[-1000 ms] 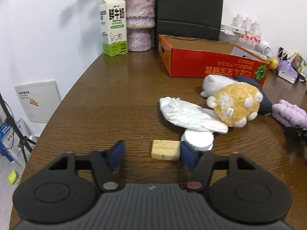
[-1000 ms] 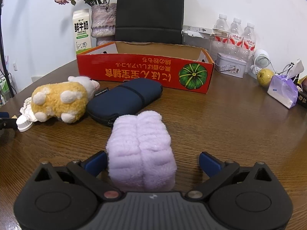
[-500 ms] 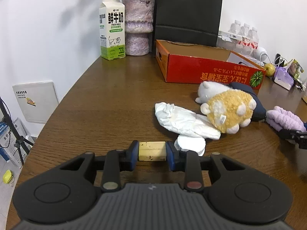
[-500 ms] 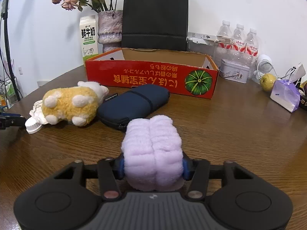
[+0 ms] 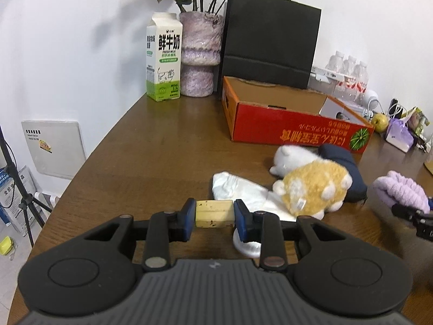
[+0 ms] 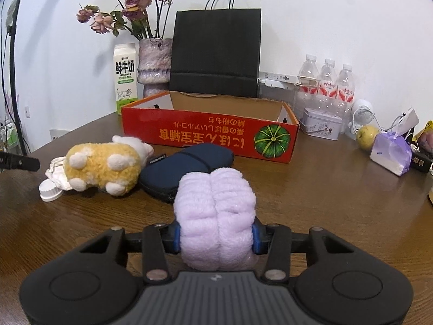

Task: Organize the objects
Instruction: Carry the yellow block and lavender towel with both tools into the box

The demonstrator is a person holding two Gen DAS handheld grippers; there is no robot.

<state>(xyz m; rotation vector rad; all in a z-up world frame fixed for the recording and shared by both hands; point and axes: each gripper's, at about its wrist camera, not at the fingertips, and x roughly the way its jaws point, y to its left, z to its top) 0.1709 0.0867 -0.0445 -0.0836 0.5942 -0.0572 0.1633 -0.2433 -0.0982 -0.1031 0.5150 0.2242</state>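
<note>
My left gripper (image 5: 214,216) is shut on a small yellow block (image 5: 214,213) and holds it above the table. My right gripper (image 6: 215,237) is shut on a fluffy lilac cloth roll (image 6: 215,211), lifted off the wood; the roll also shows in the left wrist view (image 5: 400,191). An open red cardboard box (image 5: 292,127) (image 6: 208,135) stands further back. On the table lie a yellow plush toy (image 5: 314,189) (image 6: 104,166), a navy pouch (image 6: 186,163), a crumpled white cloth (image 5: 240,189) and a white cap (image 6: 50,188).
A milk carton (image 5: 163,59), a vase with dried roses (image 5: 199,54) and a black paper bag (image 5: 268,40) stand at the back. Water bottles (image 6: 327,81), a tin (image 6: 322,126), an apple (image 6: 366,136) and a tissue pack (image 6: 389,153) crowd the right. The table edge (image 5: 89,162) curves at left.
Both grippers closed, the left on the yellow block and the right on the lilac roll, and both have since lifted them off the table.
</note>
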